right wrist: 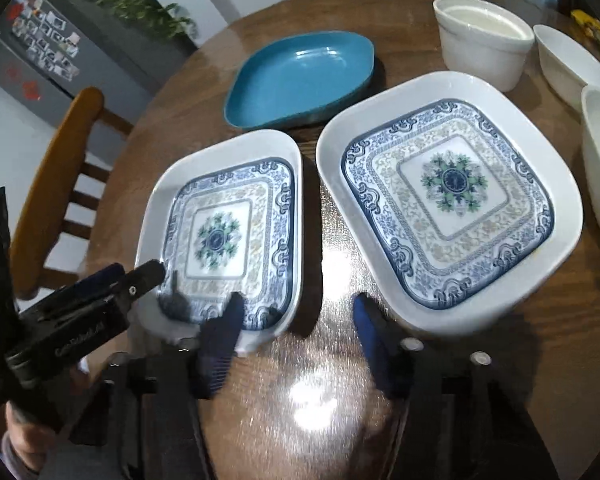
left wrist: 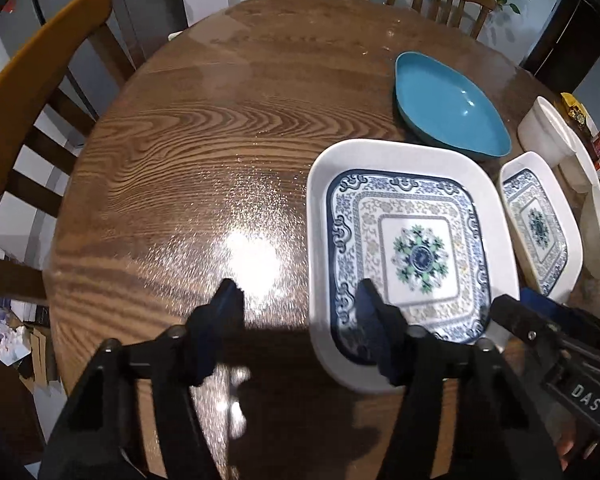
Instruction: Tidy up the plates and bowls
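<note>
Two square white plates with blue floral patterns lie side by side on the round wooden table (left wrist: 180, 160). My left gripper (left wrist: 300, 300) stands open astride the left rim of the left plate (left wrist: 412, 240), one finger over the plate's inside, the other over bare table. In the right wrist view my right gripper (right wrist: 298, 312) is open above the gap between the left plate (right wrist: 228, 232) and the right plate (right wrist: 448, 200). Its left finger overlaps the left plate's near right corner. The left gripper (right wrist: 164, 284) shows at that plate's near left corner.
A teal oval dish (right wrist: 300, 76) sits behind the plates. A white pot (right wrist: 480, 40) and two white bowls (right wrist: 568, 60) stand at the right edge. Wooden chairs (left wrist: 40, 100) ring the table. Bare tabletop stretches left of the plates.
</note>
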### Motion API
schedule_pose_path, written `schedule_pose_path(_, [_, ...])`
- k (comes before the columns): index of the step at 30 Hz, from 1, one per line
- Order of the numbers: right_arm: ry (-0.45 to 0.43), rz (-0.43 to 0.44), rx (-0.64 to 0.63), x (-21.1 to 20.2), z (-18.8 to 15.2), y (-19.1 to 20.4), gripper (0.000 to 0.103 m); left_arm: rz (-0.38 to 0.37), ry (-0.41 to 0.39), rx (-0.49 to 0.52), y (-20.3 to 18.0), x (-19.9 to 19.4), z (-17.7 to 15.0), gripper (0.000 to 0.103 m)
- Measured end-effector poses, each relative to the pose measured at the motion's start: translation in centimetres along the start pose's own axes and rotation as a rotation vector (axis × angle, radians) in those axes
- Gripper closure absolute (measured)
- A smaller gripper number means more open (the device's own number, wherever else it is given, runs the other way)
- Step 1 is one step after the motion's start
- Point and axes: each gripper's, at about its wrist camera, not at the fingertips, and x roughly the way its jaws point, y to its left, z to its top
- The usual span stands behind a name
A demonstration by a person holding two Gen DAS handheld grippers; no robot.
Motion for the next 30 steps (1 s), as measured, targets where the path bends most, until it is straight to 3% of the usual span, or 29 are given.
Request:
schedule_pose_path(2, [0.001,-0.009,-0.014,0.3,0.1,0.5,0.074,-0.013,-0.011,0.004,0.1,0.2,0.2,0.06])
schedule_pose_path(3, [0.005,-0.024,-0.027,0.6,0.2,0.9,0.088,-0.019,-0.013,0.011,0.1,0.2,0.3,0.064])
schedule_pose_path(5, [0.005,-0.04,-0.049,0.8,0.3,1.4,0.095,-0.045,-0.013,0.027,0.0,0.2,0.4,0.08])
schedule_pose_path(8, [0.022,-0.027,-0.074,1.0,0.5,2.4,0.095,-0.009,-0.035,0.049,0.1,-0.5,0.2,0.081])
schedule_pose_path(16, [-0.006,0.03,-0.155,-0.3,1.4,5.9,0.095,0.019,-0.099,-0.025,3.8,-3.7,-0.3,0.082])
schedule_pose_path(27, [0.034,-0.019,-0.22,1.7,1.2,7.1,0.094,0.044,-0.028,-0.085,4.6,-1.0,-1.1,0.079])
schedule_pose_path(30, [0.0,-0.033,-0.249,0.9,1.0,7.4,0.091,0.058,-0.061,-0.069,4.2,-2.1,-1.2,0.057])
